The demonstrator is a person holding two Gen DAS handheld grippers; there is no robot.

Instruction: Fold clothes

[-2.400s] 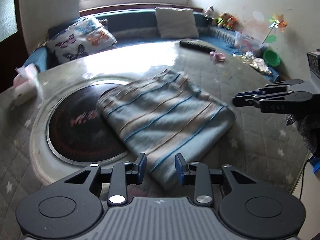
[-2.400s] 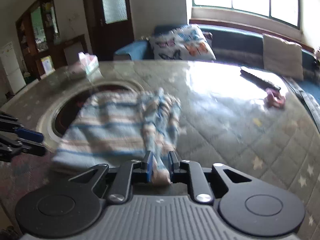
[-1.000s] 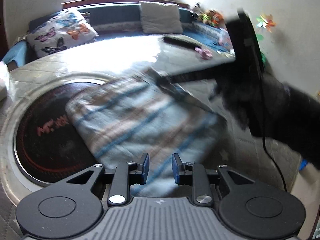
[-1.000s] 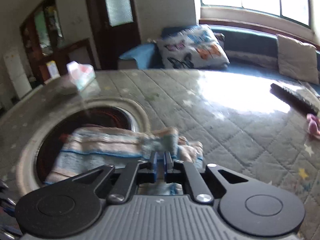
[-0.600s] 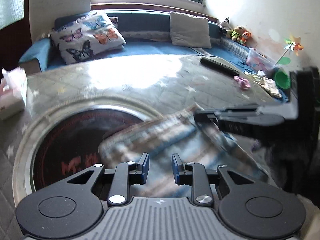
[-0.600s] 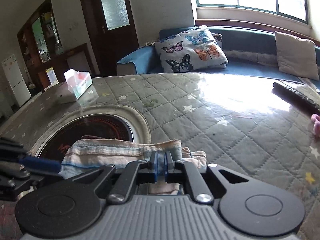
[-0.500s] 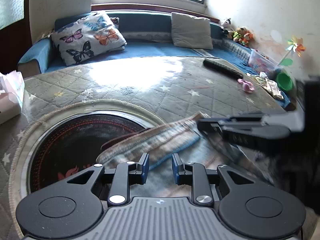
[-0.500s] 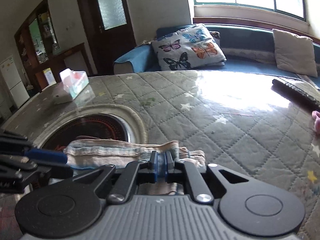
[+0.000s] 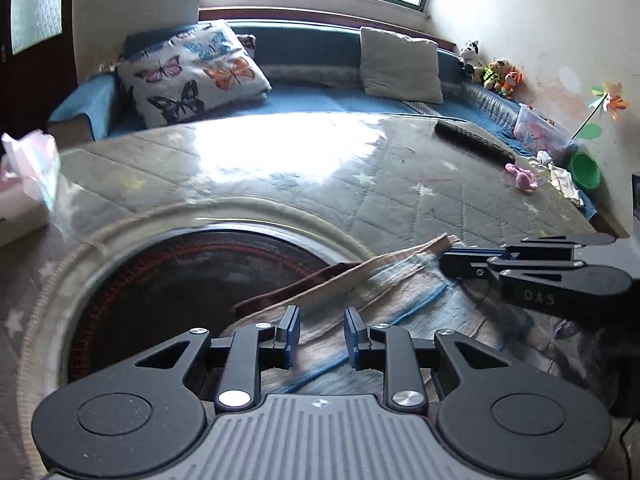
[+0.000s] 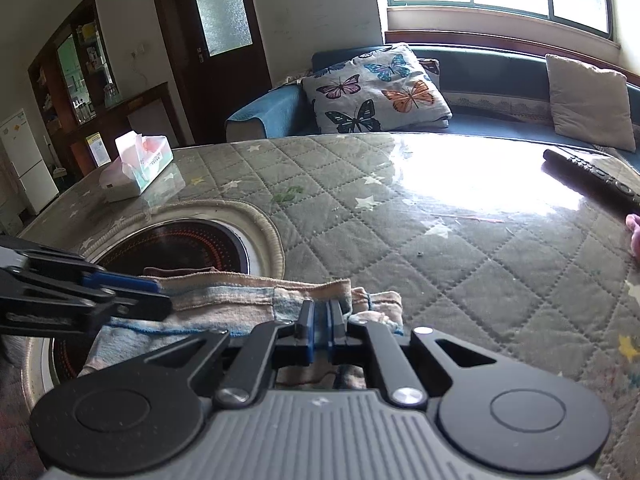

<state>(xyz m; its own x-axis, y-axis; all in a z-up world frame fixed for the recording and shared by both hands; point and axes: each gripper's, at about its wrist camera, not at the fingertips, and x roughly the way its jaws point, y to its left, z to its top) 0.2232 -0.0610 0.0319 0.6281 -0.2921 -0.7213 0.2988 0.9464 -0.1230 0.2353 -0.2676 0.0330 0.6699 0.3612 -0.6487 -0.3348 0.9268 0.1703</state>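
the quilted bench (image 10: 460,240) carries one striped garment (image 10: 224,304), lying at six o'clock partly over the round dark inset (image 10: 192,240). the cloth looks soft, light and limp, so it would sag between grips; its hemmed edge seems the best hold. two tools: the right tool (image 10: 319,334) is clamped on a bunched edge, the left tool (image 9: 319,338) stands apart over the cloth, gripping nothing. one tissue box (image 10: 138,164) sits at ten o'clock.
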